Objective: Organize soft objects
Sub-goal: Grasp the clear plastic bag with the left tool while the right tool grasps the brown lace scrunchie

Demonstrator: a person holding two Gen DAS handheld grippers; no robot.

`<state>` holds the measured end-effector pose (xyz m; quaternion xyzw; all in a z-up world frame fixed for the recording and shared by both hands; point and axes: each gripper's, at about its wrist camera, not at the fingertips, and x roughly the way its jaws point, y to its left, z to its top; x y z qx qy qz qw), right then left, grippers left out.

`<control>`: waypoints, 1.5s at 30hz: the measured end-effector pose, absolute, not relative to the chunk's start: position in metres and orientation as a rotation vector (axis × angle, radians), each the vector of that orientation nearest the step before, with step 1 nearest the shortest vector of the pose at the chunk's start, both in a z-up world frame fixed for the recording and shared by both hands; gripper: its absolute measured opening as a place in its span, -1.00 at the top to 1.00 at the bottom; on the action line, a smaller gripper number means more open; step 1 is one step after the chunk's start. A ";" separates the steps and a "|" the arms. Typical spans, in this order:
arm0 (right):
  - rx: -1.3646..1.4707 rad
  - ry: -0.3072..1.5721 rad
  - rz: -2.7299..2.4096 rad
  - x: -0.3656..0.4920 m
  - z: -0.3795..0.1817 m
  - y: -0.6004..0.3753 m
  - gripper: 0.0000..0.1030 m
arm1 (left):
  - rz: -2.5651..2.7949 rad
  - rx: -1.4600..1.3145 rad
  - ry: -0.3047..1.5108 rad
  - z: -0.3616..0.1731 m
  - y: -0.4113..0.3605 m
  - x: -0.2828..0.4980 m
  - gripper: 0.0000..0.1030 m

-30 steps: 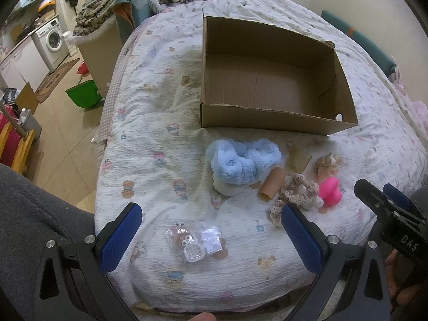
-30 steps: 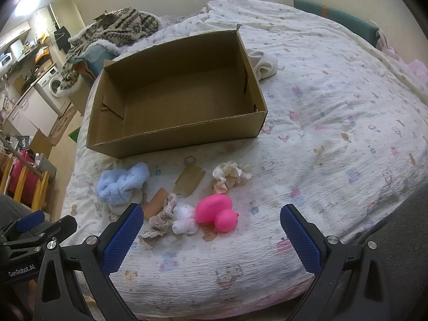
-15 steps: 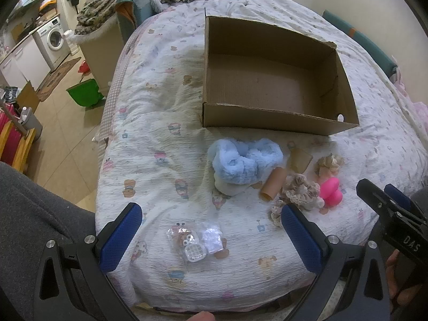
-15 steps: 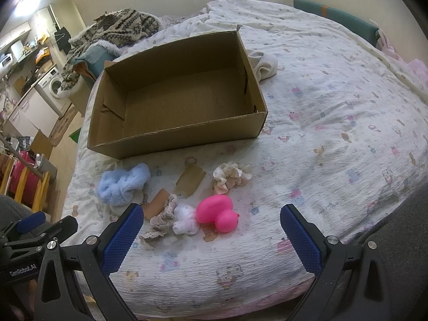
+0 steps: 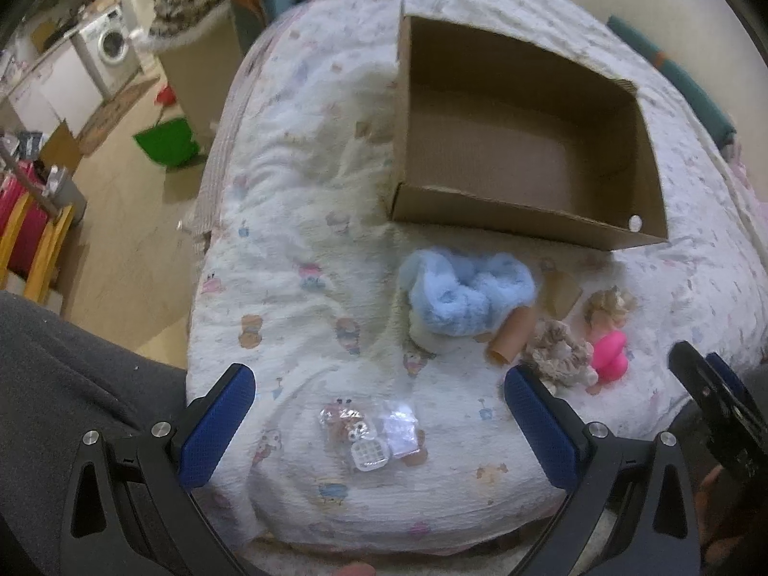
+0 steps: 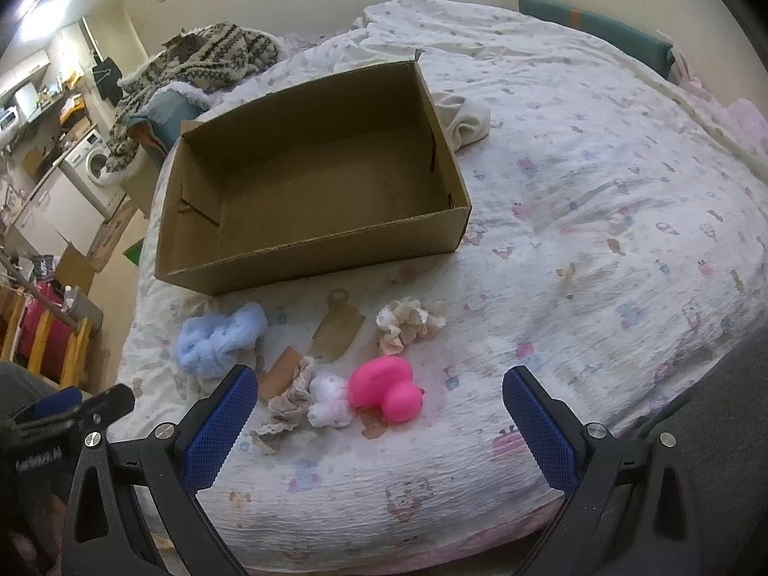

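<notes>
An empty cardboard box (image 5: pixel 518 144) (image 6: pixel 307 192) sits on the bed. In front of it lie a fluffy blue scrunchie (image 5: pixel 465 293) (image 6: pixel 218 345), a beige scrunchie (image 5: pixel 557 357) (image 6: pixel 288 403), a cream scrunchie (image 6: pixel 408 324) (image 5: pixel 612 302), a white puff (image 6: pixel 329 401), a pink rubber duck (image 6: pixel 386 386) (image 5: pixel 608 354) and a cardboard tube (image 5: pixel 513 336) (image 6: pixel 278 377). My left gripper (image 5: pixel 379 425) is open above a small clear packet (image 5: pixel 372 432). My right gripper (image 6: pixel 379 425) is open just short of the duck. Neither holds anything.
A brown card tag (image 6: pixel 338 331) lies between the scrunchies. A white cloth (image 6: pixel 463 117) sits beside the box's right wall. The bed's near edge (image 6: pixel 384 542) drops below the grippers. Floor with a green bin (image 5: pixel 165 144) lies left of the bed.
Both grippers have crept slightly forward toward the objects; the left view has tilted a little and blurred. Nothing on the bed has moved.
</notes>
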<state>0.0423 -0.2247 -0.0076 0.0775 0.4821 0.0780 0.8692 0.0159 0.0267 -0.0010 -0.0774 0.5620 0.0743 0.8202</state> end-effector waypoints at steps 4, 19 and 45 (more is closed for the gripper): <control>0.212 1.016 0.184 0.044 -0.008 -0.231 -1.00 | 0.164 -0.253 1.337 -0.023 0.037 0.026 -0.83; 0.297 1.087 0.194 0.052 -0.021 -0.240 -1.00 | 0.175 -0.244 1.549 -0.103 0.022 0.020 0.06; 0.663 1.357 0.321 0.071 -0.070 -0.255 -0.37 | 0.136 -0.160 1.310 -0.037 0.019 0.028 0.74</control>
